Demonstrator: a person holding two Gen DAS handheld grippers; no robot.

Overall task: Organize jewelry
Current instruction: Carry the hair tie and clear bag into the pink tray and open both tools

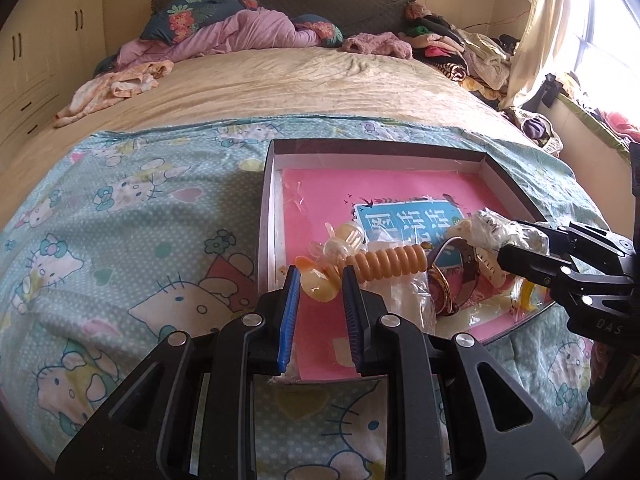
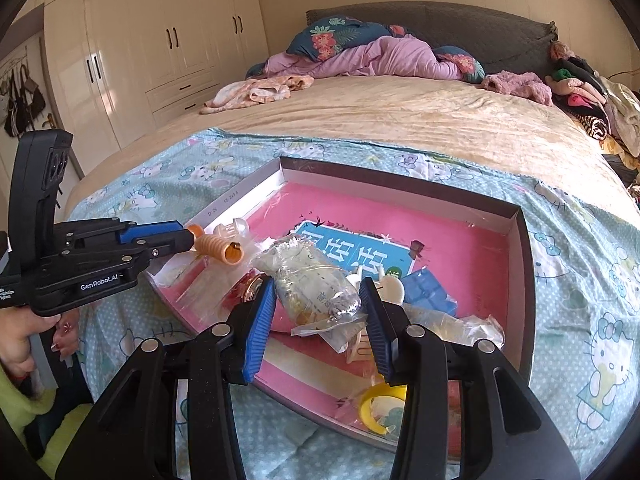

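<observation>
A shallow dark-rimmed box [image 1: 380, 146] [image 2: 400, 178] with a pink liner lies on the bed and holds loose jewelry. My left gripper [image 1: 320, 272] [image 2: 188, 237] is shut on one end of an orange coiled bracelet [image 1: 388, 264] [image 2: 220, 250], which sticks out over the box's left side. My right gripper [image 2: 318, 282] [image 1: 510, 240] is shut on a crumpled clear plastic bag [image 2: 316, 292] [image 1: 488, 224] with small pieces inside, held just above the liner. A gold bangle with a brown strap [image 1: 460, 276] lies between the two grippers.
In the box also lie a yellow ring [image 2: 378, 404], a blue case [image 2: 428, 288], white pieces [image 2: 392, 288] and clear beads [image 1: 344, 240]. The box rests on a Hello Kitty sheet [image 1: 120, 200]. A person's hand [image 2: 24, 332] holds the left gripper. Clothes pile up at the far right.
</observation>
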